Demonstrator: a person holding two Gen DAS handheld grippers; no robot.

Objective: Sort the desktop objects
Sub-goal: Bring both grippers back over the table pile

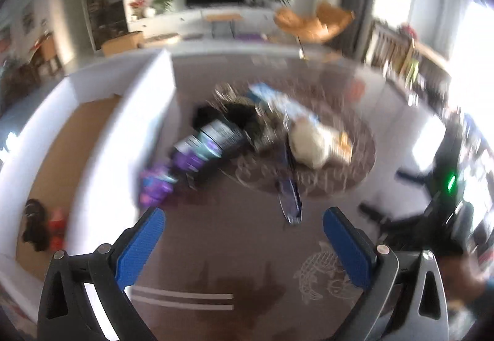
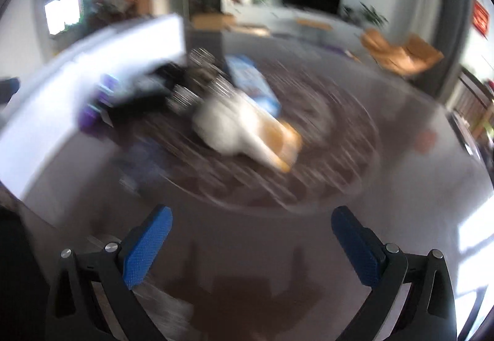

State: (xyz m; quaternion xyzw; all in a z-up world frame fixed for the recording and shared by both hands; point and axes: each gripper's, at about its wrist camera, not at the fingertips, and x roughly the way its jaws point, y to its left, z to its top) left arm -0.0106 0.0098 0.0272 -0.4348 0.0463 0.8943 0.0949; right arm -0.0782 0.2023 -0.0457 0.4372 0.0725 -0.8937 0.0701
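Note:
Both views are motion-blurred. A pile of objects lies on a dark round table (image 1: 247, 248): a white and tan soft toy (image 1: 311, 140) (image 2: 237, 128), a blue-white pack (image 1: 278, 100) (image 2: 253, 81), a dark box with purple print (image 1: 210, 143) (image 2: 123, 94), a black item (image 1: 240, 115) and a blue pen-like thing (image 1: 290, 196). My left gripper (image 1: 244, 214) is open, empty, short of the pile. My right gripper (image 2: 251, 214) is open too, nothing between its blue pads.
A white open box (image 1: 123, 131) (image 2: 92, 57) with a brown floor stands left of the pile; dark and red items (image 1: 43, 226) lie in it. The other gripper (image 1: 444, 196), black with a green light, shows at the right. A living room lies behind.

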